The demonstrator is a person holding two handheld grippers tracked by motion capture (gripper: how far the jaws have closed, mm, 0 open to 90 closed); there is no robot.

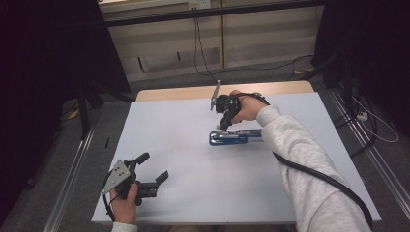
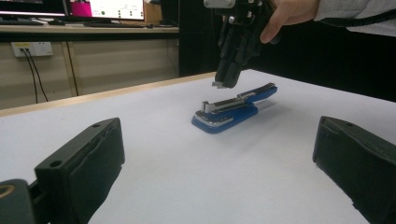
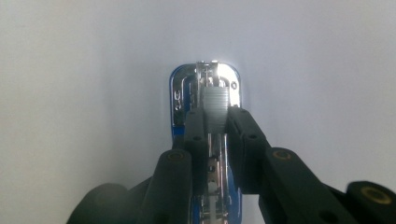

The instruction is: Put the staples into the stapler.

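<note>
A blue stapler (image 1: 232, 137) lies on the white table (image 1: 169, 140), right of the middle, with its lid swung back and its metal magazine (image 2: 219, 106) bared. My right gripper (image 1: 223, 126) points straight down over the stapler's front end. It is shut on a short grey strip of staples (image 3: 215, 105), held just above the magazine channel of the stapler (image 3: 180, 93). My left gripper (image 1: 154, 167) rests near the table's front left corner, open with nothing between its fingers. From there it looks across at the stapler (image 2: 224, 114) and the right gripper (image 2: 224, 83).
A wooden table edge (image 1: 174, 92) shows at the back. Beyond it are a wall with hanging cables (image 1: 198, 43) and floor cables (image 1: 367, 121) at the right. Metal rails (image 1: 72, 169) run along both sides of the table. Monitors (image 2: 116, 8) stand on a far desk.
</note>
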